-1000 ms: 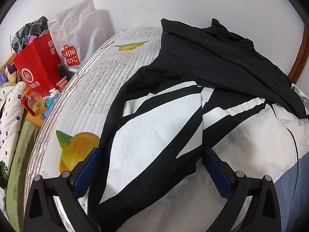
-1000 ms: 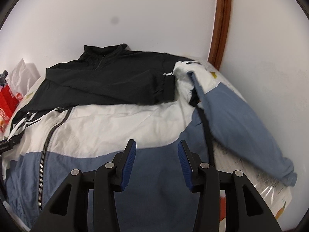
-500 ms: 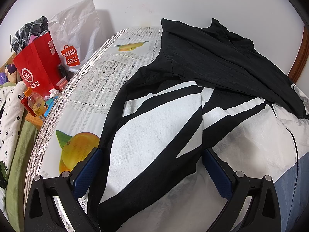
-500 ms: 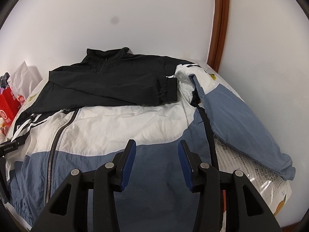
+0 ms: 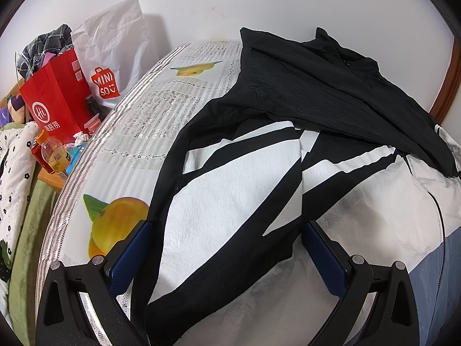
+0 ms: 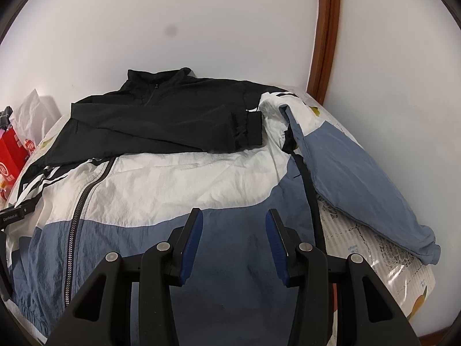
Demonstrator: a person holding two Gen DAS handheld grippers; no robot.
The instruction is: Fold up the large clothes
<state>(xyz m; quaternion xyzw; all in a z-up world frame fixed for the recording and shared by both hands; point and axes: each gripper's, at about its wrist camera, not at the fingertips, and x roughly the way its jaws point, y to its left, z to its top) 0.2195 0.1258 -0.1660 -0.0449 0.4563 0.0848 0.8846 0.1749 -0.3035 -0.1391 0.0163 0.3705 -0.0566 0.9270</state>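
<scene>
Over the jacket on the bed, at six o'clock, my left hand-held gripper gapes wide and my right hand-held gripper sits half-open, both holding nothing.

The jacket hem runs off the right wrist view's lower edge, and the black sleeve hides its chest.
</scene>
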